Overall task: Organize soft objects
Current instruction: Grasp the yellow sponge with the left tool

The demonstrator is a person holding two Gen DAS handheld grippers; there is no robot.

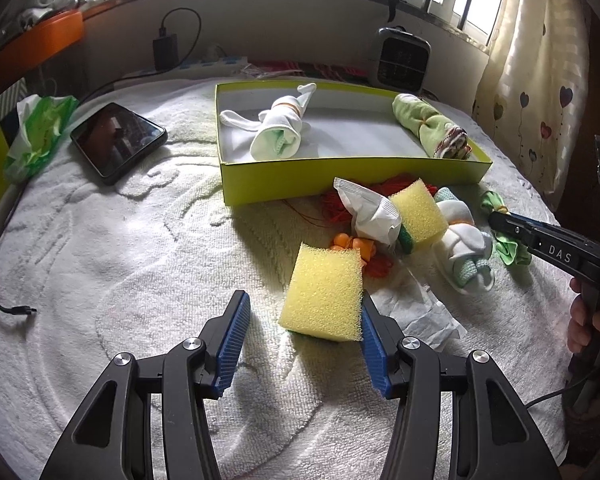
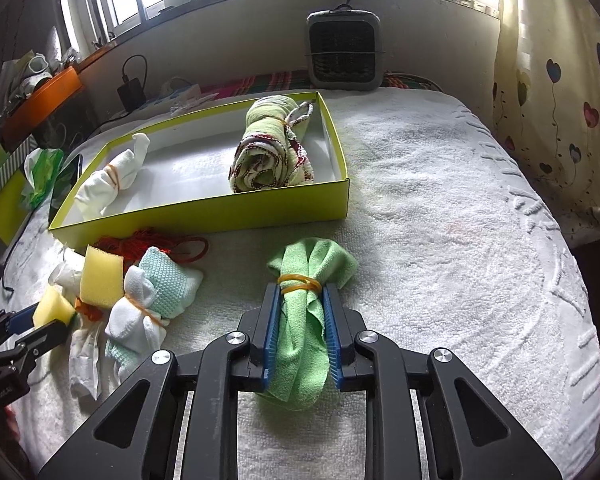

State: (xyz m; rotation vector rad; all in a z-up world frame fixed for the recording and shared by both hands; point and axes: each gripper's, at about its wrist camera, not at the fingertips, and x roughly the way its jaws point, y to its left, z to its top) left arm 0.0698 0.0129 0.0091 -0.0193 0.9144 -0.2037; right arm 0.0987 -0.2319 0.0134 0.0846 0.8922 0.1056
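Note:
A lime-green box (image 1: 300,182) (image 2: 220,210) on the white towel holds a white sock bundle (image 1: 278,130) (image 2: 108,184) and a rolled green towel (image 1: 432,126) (image 2: 270,152). My left gripper (image 1: 304,316) is open, its right pad touching a yellow sponge (image 1: 324,292) (image 2: 52,312). My right gripper (image 2: 300,304) is shut on a green cloth roll (image 2: 304,312) (image 1: 508,248) bound with a rubber band. In front of the box lie a second yellow sponge (image 1: 418,214) (image 2: 102,278), a white-and-mint sock bundle (image 1: 468,248) (image 2: 152,300) and a white packet (image 1: 370,214).
A phone (image 1: 118,140), a green tissue pack (image 1: 36,136) and a loose cable (image 1: 4,280) lie at the left. Orange string (image 2: 148,246) and orange plastic bits (image 1: 354,246) sit by the sponges. A small heater (image 2: 342,50) stands at the back. A curtain (image 2: 556,100) hangs right.

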